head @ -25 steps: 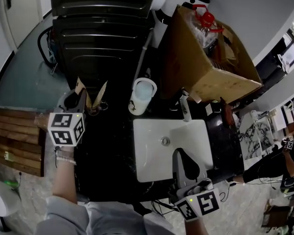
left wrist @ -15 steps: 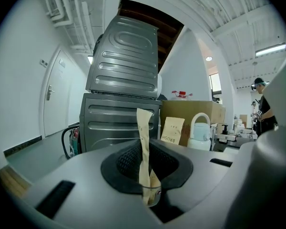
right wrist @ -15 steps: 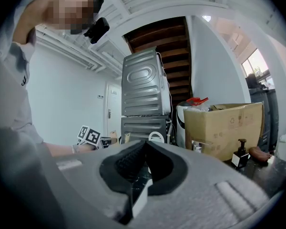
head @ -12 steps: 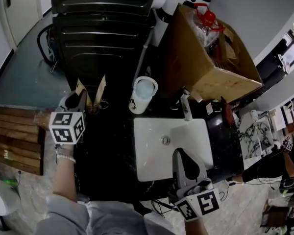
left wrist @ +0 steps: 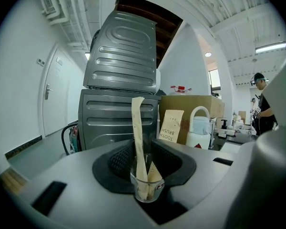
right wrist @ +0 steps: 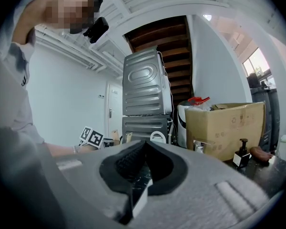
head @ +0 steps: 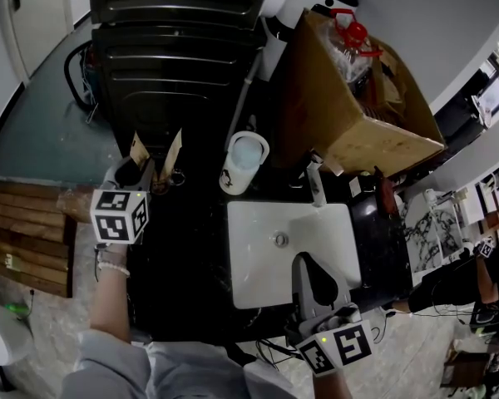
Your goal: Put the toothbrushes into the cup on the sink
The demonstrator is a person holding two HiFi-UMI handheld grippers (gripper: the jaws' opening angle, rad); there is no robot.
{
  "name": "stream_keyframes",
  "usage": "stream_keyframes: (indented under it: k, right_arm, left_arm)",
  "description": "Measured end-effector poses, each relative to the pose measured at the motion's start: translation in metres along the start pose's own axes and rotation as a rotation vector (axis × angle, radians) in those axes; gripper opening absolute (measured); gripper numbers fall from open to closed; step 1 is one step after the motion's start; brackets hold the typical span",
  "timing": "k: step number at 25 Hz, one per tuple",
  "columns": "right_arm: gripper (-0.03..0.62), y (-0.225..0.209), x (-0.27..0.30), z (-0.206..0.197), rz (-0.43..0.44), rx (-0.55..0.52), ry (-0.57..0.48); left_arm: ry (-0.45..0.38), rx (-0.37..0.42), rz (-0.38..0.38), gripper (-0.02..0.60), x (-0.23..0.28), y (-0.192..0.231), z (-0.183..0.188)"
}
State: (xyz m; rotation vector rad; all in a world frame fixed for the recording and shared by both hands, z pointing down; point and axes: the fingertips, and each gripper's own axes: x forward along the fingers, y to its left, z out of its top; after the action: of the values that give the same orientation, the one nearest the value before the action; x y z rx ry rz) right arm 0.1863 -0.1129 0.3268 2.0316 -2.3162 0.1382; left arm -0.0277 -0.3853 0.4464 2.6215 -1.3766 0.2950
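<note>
L gripper (head: 133, 169): jaws opening, gripping nothing. A glass cup (left wrist: 146, 191) stands btwn them on the dark counter (head: 187, 256), left of the sink (head: 254, 256). Paper-wrapped toothbrush (left wrist: 138, 137) upright in cup. 2nd toothbrush packet (left wrist: 172, 126) behind, beside white jug (left wrist: 200, 128). R gripper (right wrist: 144, 151): jaws closed, empty, at sink's near rim.

A utility washroom: stacked grey laundry machines (head: 175, 48) stand ahead-left of the right gripper (head: 306, 264), a white sink (head: 262, 239) just beneath it.
</note>
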Motion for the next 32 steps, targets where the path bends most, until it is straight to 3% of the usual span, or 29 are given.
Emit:
stream_keyframes:
  k: [6,16,26,32]
  right_arm:
    - [-0.002,0.003,0.002,0.000,0.012,-0.001,-0.002]
    - [-0.002,0.019,0.010,0.004,0.063,0.006,-0.011]
    - [-0.002,0.042,0.011,0.011,0.107,0.014,-0.037]
    - [-0.001,0.057,0.005,0.012,0.107,0.021,-0.053]
  left_arm:
    - [0.001,-0.024,0.008,0.152,-0.003,0.004,-0.001]
    - [-0.004,-0.030,0.031,0.152,-0.029,0.007,-0.001]
    - [-0.028,0.013,0.027,0.149,-0.068,-0.005,0.014]
    - [-0.054,0.036,0.019,0.027,-0.096,-0.023,0.026]
